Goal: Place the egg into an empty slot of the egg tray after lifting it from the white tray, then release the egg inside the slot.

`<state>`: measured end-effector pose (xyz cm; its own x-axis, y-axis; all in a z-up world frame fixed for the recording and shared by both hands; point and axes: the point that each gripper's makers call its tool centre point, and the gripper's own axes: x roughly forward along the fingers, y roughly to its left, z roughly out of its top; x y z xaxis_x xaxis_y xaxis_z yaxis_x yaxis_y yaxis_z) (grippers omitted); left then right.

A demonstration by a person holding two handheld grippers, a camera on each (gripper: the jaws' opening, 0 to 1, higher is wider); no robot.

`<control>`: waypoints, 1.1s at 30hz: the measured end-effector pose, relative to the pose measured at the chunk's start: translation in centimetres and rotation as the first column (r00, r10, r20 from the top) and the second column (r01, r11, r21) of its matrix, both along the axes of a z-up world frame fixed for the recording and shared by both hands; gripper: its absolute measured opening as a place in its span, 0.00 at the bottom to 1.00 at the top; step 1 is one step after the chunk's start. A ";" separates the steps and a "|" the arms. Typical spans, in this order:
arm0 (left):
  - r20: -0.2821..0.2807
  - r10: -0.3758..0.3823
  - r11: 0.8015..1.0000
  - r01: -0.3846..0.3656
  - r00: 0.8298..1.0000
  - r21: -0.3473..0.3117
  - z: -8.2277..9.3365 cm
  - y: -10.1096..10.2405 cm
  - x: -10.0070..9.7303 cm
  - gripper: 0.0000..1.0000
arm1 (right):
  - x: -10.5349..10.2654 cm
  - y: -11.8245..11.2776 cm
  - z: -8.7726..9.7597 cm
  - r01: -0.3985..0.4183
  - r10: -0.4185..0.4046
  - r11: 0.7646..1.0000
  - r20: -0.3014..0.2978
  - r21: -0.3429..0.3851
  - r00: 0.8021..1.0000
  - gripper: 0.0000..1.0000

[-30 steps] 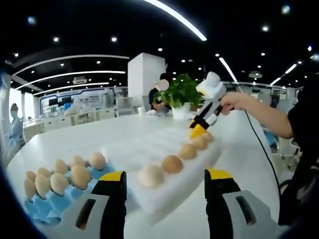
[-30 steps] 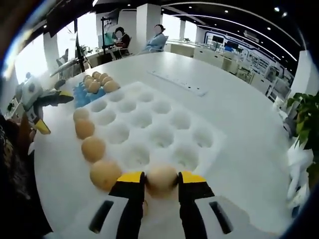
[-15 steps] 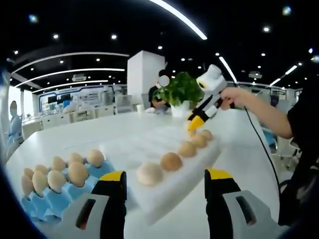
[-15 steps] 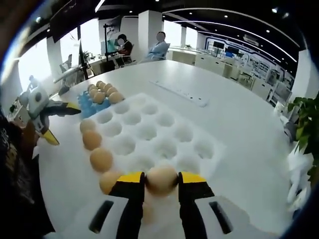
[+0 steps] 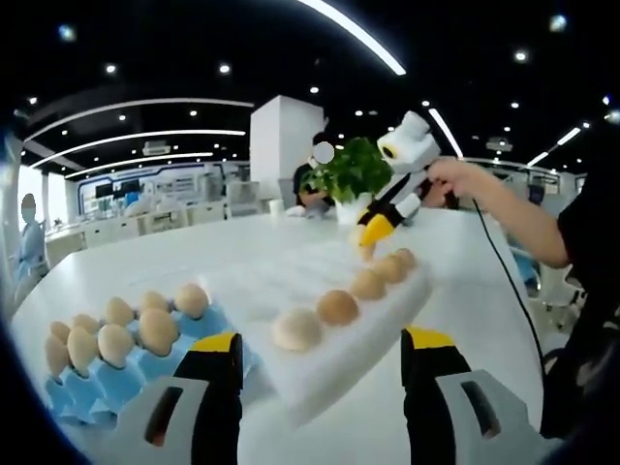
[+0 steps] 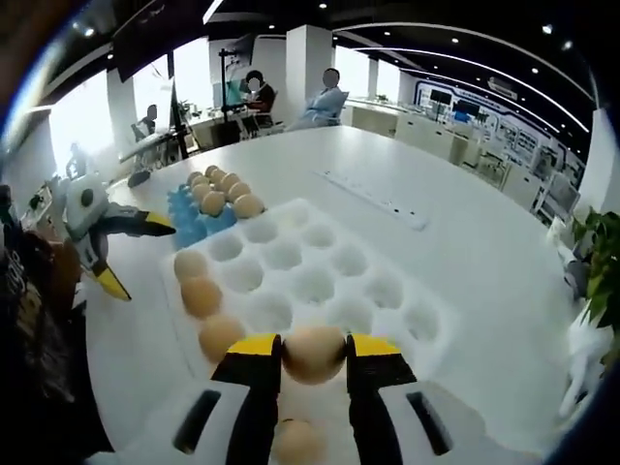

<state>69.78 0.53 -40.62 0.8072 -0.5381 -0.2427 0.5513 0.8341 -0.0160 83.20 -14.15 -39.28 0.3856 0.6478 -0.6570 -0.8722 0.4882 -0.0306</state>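
Note:
My right gripper (image 6: 315,351) is shut on a tan egg (image 6: 315,354) and holds it a little above the near edge of the white tray (image 6: 320,262). Three more eggs (image 6: 201,295) line that tray's left edge, and another lies just below my jaws. The blue egg tray (image 6: 184,208) with several eggs stands beyond the white tray's far left corner. In the left gripper view, my left gripper (image 5: 322,341) is open, low in front of the white tray (image 5: 281,276), with the blue egg tray (image 5: 116,383) to its left. The right gripper (image 5: 373,231) hovers over the row's far end.
A white power strip (image 6: 373,187) lies on the table beyond the white tray. A potted plant (image 5: 351,174) stands at the table's far side. A person's arm (image 5: 494,208) holds the right gripper. People sit at a desk (image 6: 325,97) in the background.
My right gripper has risen with the egg, off the white tray's near slot, and now hangs above the tray. My left gripper has stayed almost still and open.

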 end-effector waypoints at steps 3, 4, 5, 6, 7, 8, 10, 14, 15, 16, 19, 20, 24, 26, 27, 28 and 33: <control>-0.001 0.000 1.000 0.000 1.000 -0.001 0.0 0.1 -0.2 0.67 | -0.3 0.8 0.4 -0.010 0.010 1.000 0.006 0.002 1.000 0.28; 0.000 0.003 1.000 -0.003 1.000 -0.003 0.0 0.2 -0.2 0.67 | -0.6 1.2 0.4 -0.016 0.016 1.000 0.009 0.002 1.000 0.28; 0.000 0.007 1.000 -0.007 1.000 -0.005 0.1 0.3 -0.2 0.67 | -0.9 1.6 0.3 -0.022 0.022 1.000 0.010 0.002 1.000 0.28; 0.001 0.007 1.000 -0.007 1.000 -0.005 0.1 0.3 -0.2 0.67 | -1.0 1.7 0.3 -0.024 0.024 1.000 0.010 0.001 1.000 0.28; 0.002 0.010 1.000 -0.010 1.000 -0.006 0.1 0.4 -0.3 0.67 | -1.2 2.0 0.3 -0.027 0.027 1.000 0.010 0.003 1.000 0.28; 0.002 0.012 1.000 -0.012 1.000 -0.008 0.1 0.5 -0.3 0.67 | -1.2 2.2 0.3 -0.035 0.035 0.999 0.010 0.002 0.999 0.28; 0.002 0.014 1.000 -0.014 1.000 -0.008 0.1 0.6 -0.4 0.67 | -1.4 2.7 0.4 -0.042 0.042 0.999 0.011 0.003 0.999 0.28; -0.004 0.020 1.000 -0.020 1.000 -0.012 -0.1 1.1 -0.5 0.68 | -1.7 3.9 0.6 -0.057 0.057 0.998 0.013 0.004 0.998 0.28; -0.005 0.021 1.000 -0.021 1.000 -0.014 -0.1 1.2 -0.5 0.68 | -1.8 4.4 0.7 -0.064 0.063 0.998 0.015 0.006 0.998 0.28; -0.005 0.020 1.000 -0.020 1.000 -0.014 -0.1 1.2 -0.5 0.68 | -1.9 4.7 0.8 -0.067 0.067 0.998 0.014 0.009 0.998 0.28; -0.006 0.019 1.000 -0.019 1.000 -0.012 -0.1 1.4 -0.5 0.68 | -2.7 5.7 1.1 -0.085 0.085 0.996 0.017 0.017 0.996 0.28; -0.009 0.019 1.000 -0.019 1.000 -0.013 -0.1 1.5 -0.5 0.69 | -2.7 5.9 1.3 -0.089 0.089 0.996 0.018 0.019 0.996 0.28; -0.010 0.024 1.000 -0.024 1.000 -0.013 -0.1 1.8 -0.6 0.69 | -3.1 6.9 1.7 -0.107 0.106 0.994 0.026 0.026 0.994 0.28; -0.013 0.028 0.999 -0.029 1.000 -0.014 -0.1 2.0 -0.6 0.69 | -3.1 7.2 1.8 -0.117 0.116 0.993 0.025 0.030 0.993 0.28; -0.014 0.030 0.999 -0.031 0.999 -0.015 -0.2 2.0 -0.7 0.69 | -3.0 7.3 1.7 -0.121 0.120 0.992 0.026 0.032 0.992 0.28; -0.014 0.031 0.999 -0.031 0.999 -0.015 -0.2 2.0 -0.7 0.69 | -2.9 7.4 1.7 -0.127 0.126 0.991 0.026 0.032 0.992 0.28; -0.021 0.036 0.999 -0.036 0.999 -0.012 -0.3 2.2 -1.0 0.69 | -3.0 8.7 1.8 -0.149 0.148 0.988 0.028 0.038 0.989 0.28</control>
